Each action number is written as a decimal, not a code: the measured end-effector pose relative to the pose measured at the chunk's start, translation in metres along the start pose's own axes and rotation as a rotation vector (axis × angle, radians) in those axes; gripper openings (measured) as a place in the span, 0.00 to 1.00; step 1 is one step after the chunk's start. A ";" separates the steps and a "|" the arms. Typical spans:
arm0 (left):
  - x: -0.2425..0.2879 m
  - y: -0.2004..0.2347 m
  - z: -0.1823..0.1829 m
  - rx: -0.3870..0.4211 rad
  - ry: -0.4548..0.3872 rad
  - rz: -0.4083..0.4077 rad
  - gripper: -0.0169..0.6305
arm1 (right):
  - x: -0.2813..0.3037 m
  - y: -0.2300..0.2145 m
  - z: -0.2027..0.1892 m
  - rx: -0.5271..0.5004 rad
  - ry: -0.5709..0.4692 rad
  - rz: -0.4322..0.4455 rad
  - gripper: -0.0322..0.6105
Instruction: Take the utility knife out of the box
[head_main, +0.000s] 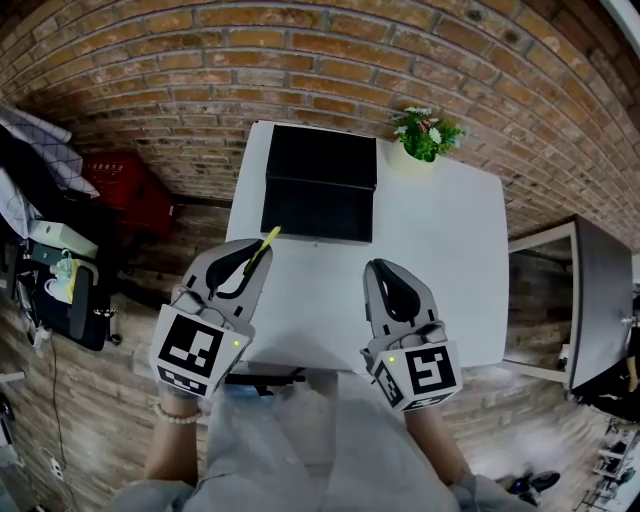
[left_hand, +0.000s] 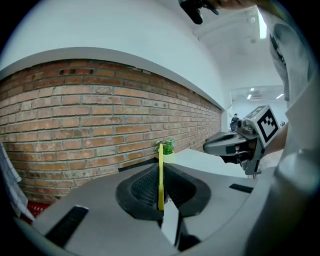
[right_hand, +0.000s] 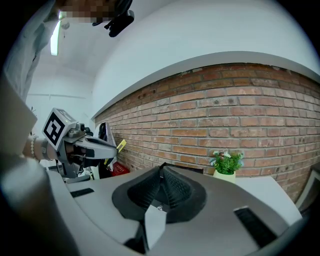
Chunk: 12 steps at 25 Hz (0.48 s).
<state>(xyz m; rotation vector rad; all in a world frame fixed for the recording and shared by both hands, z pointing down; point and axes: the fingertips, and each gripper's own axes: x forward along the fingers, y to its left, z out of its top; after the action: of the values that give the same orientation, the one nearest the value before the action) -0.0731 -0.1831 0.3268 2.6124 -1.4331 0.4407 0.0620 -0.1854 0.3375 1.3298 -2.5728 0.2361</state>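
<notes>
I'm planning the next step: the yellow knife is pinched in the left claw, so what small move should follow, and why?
Probably lower the left claw toward the table in front of the box and set the utility knife down. The knife is already clear of the open box, clamped in that claw, and the right claw is shut and empty.

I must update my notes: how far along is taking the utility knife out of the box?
Done: the yellow utility knife is out of the black box, which lies open at the far side of the white table. In hand: the left gripper holds it between its fingers. The right gripper is shut and empty. Left: perhaps only setting it down.
</notes>
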 end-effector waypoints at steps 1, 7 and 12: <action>0.000 0.000 -0.001 0.003 0.002 0.001 0.09 | 0.000 0.000 0.000 0.000 0.001 0.001 0.13; 0.000 0.001 -0.004 0.009 0.007 0.004 0.09 | 0.002 0.002 -0.001 -0.001 -0.001 0.009 0.13; 0.000 0.001 -0.002 -0.004 0.007 0.002 0.09 | 0.003 0.002 0.000 -0.003 0.007 0.010 0.13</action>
<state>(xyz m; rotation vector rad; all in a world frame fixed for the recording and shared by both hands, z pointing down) -0.0747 -0.1829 0.3289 2.6037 -1.4337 0.4459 0.0589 -0.1861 0.3385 1.3131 -2.5737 0.2379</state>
